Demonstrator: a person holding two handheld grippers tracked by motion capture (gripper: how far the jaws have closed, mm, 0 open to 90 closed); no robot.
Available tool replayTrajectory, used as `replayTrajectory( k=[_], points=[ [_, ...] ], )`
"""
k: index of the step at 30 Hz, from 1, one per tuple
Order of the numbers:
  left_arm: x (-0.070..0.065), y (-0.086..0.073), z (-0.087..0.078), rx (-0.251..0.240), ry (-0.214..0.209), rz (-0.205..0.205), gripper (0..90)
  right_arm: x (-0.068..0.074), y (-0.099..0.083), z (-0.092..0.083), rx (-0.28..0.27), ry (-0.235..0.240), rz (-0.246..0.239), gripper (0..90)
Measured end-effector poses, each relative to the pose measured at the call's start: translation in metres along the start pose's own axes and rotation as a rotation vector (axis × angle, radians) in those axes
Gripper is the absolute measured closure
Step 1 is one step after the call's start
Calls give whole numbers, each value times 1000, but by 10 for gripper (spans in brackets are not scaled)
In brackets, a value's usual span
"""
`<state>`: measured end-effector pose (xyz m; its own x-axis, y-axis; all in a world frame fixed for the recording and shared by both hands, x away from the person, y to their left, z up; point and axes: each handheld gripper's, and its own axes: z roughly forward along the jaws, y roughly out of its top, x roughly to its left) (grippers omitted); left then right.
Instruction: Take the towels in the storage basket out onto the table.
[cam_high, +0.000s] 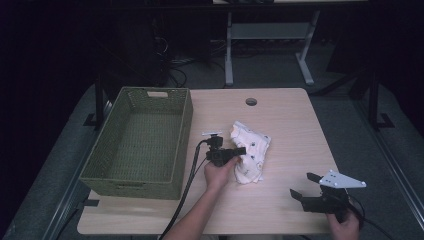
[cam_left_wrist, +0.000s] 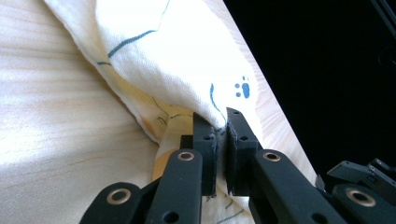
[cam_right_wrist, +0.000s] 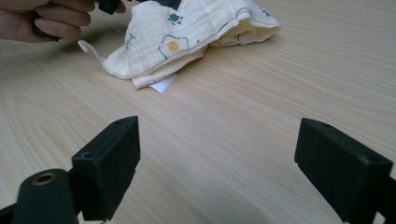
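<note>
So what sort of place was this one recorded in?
Probably a lab or workshop recording station: a pale wood-grain table on grey carpet, metal desk legs with loose cables behind, and a green woven basket beside a crumpled cream printed cloth.

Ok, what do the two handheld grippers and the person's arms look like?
Both grippers are black plastic with two blocky jaws on linked arms with brass-coloured pivot rings. The left gripper trails a thick black cable toward the table's near edge. The right gripper carries a pale grey three-cornered plate on top. The forearms are bare, no sleeves in view.
</note>
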<state>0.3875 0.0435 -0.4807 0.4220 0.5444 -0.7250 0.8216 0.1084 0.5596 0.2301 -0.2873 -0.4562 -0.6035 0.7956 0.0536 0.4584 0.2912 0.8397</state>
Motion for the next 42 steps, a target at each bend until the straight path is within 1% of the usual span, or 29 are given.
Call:
replayTrajectory(
  k=[2,4,5,6,7,9,11,12,16,17,18,22,23,25,27,28,30,31,33,35,38,40,41,42],
  points=[
    [0,1,-1,-6,-7,0,816,0,0,0,1,2,0,140],
    [2,2,-4,-24,-18,-2,711,0,0,0,2,5,-3,140],
    [3,3,-6,-35,-31,-1,672,0,0,0,3,7,-3,140],
    [3,3,-8,-39,-32,-6,643,0,0,0,3,6,-3,140],
    [3,3,-9,-43,-32,-2,612,0,0,0,2,6,-3,140],
    [3,2,-13,-52,-26,9,576,0,0,1,4,4,-3,140],
    [5,1,-16,-48,-31,7,537,0,0,2,9,0,-1,140],
    [6,0,-18,-51,-27,7,528,0,0,2,9,-1,-2,140],
    [4,-2,-26,-56,-4,34,442,0,0,1,4,-3,2,140],
    [3,-2,-28,-66,1,42,428,0,0,1,5,-4,5,140],
    [1,-2,-31,-71,12,58,425,-1,0,1,4,-4,4,140],
    [-2,-2,-37,-82,19,61,415,0,0,1,9,-4,4,140],
    [-2,-2,-39,-77,26,68,415,0,1,1,9,-4,1,140],
    [-3,-3,-42,-84,34,82,415,0,1,1,10,-4,-1,140],
    [-3,-4,-44,-80,24,79,412,0,1,1,12,-5,1,140],
    [-4,-5,-44,-75,17,85,404,0,1,1,12,-5,1,140],
    [-5,-7,-46,-61,31,116,385,1,1,2,14,-6,3,140],
    [-5,-8,-48,-63,33,122,377,0,1,2,14,-7,-1,140],
    [-5,-9,-51,-72,22,119,377,1,1,3,18,-8,-7,140],
    [-7,-11,-54,-70,30,135,376,1,1,3,17,-10,-9,140],
    [-8,-13,-59,-71,33,145,370,0,1,3,17,-10,-7,140],
    [-9,-16,-61,-68,36,162,366,0,0,3,18,-11,-5,140],
    [-10,-17,-62,-67,44,179,358,0,0,3,18,-12,-5,140],
    [-11,-18,-63,-65,52,184,352,0,0,3,20,-12,-3,140]
  ],
)
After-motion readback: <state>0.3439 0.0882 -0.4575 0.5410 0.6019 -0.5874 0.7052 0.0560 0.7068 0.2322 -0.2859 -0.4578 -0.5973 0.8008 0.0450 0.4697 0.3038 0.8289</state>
